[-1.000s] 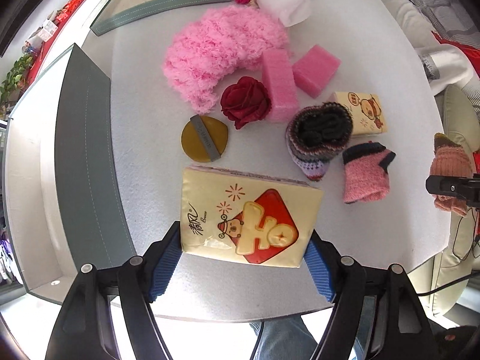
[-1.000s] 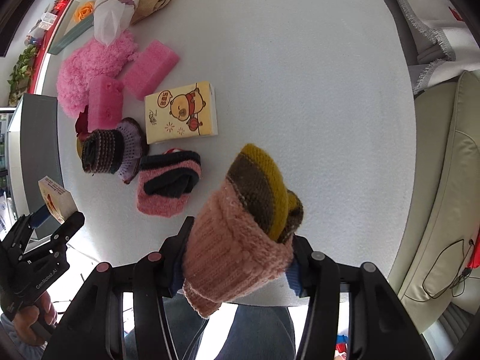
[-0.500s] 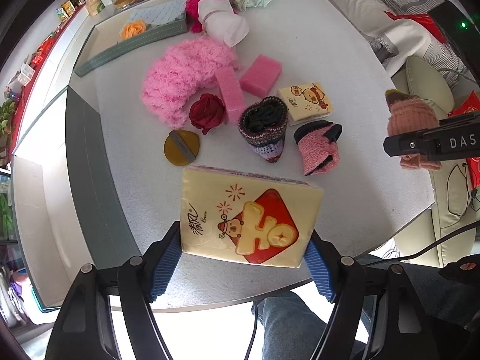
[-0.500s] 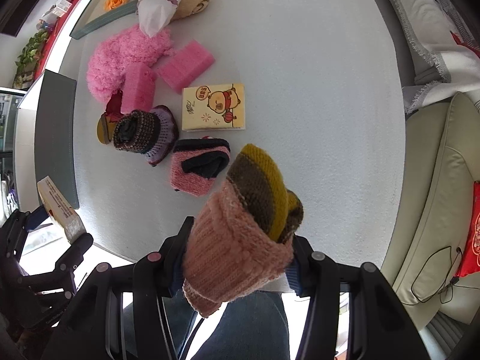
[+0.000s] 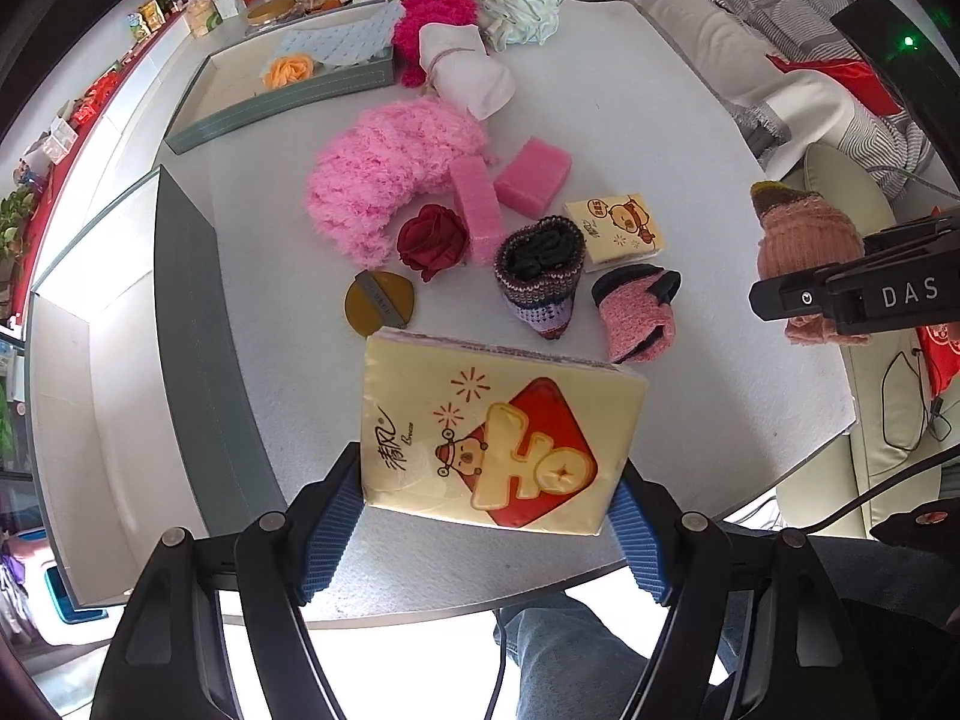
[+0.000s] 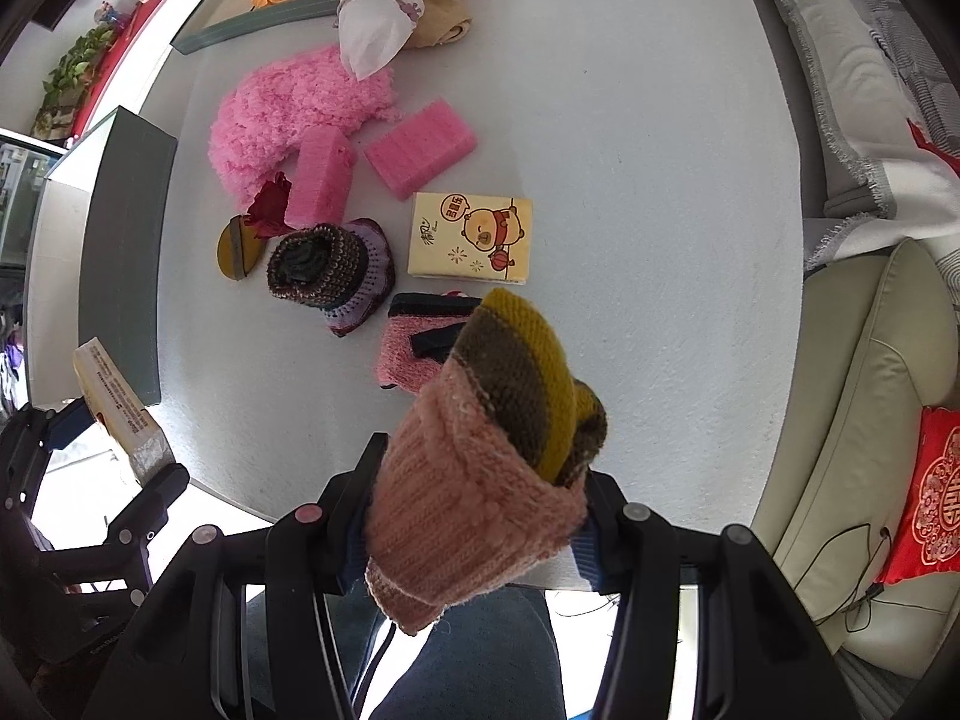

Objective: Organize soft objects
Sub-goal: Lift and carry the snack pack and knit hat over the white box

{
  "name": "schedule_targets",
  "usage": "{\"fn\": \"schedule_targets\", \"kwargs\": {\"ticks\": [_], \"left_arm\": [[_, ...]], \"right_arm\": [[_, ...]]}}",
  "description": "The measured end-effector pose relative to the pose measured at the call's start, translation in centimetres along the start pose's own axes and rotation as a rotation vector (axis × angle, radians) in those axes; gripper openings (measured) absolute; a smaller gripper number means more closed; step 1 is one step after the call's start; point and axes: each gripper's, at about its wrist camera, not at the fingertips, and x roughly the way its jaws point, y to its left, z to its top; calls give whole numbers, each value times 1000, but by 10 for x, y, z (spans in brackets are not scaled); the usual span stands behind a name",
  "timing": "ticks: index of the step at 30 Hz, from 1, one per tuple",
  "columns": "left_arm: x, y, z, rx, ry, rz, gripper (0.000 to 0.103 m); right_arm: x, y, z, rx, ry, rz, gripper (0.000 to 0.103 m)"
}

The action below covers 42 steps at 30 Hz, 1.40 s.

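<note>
My left gripper (image 5: pixel 489 516) is shut on a yellow tissue pack (image 5: pixel 498 438) and holds it above the table's near edge. My right gripper (image 6: pixel 474 528) is shut on a pink knitted sock with brown and yellow stripes (image 6: pixel 492 456), also held above the near edge. It shows at the right in the left wrist view (image 5: pixel 804 240). On the white table (image 6: pixel 630 120) lie a pink sock (image 5: pixel 636 312), a dark striped knitted sock (image 5: pixel 540 276), a small tissue pack (image 5: pixel 618 228), two pink sponges (image 5: pixel 531 174), a red rose (image 5: pixel 432 240) and a fluffy pink cloth (image 5: pixel 384 168).
A grey tray (image 5: pixel 240 102) at the far left holds an orange flower (image 5: pixel 291 69) and a blue cloth. A grey-walled box (image 5: pixel 186 324) stands at the left. A white bundle (image 5: pixel 468 75), magenta and mint cloths lie at the back. A sofa (image 6: pixel 870 360) is at the right.
Both grippers have risen and drawn back from the table with their objects still held, so more of the table and room shows. The objects on the table have not moved.
</note>
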Motion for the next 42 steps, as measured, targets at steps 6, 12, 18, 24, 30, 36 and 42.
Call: {"fn": "schedule_targets", "kwargs": {"ticks": [6,12,18,24,30,36,42], "left_arm": [[-9,7,-4,-24,-38,0,77],[-17,21,-11,-80,-70,-5,77],[-24,37,-19,-137,-96,-1,77],[-33,52,-25,-185,-126,10,77],[-43,71,-31,-254,-158,24,77],[-51,92,-38,-322,-183,43,77],[-60,112,-44,-383,-221,68,77]], "right_arm": [[-5,12,4,-44,-8,-32,57],[-8,25,8,-79,-13,-56,57],[-12,37,8,-104,-21,-77,57],[-16,47,8,-128,-30,-92,57],[-20,58,12,-151,-45,-100,57],[-25,77,17,-192,-63,-106,57],[-28,99,24,-236,-75,-104,57]]}}
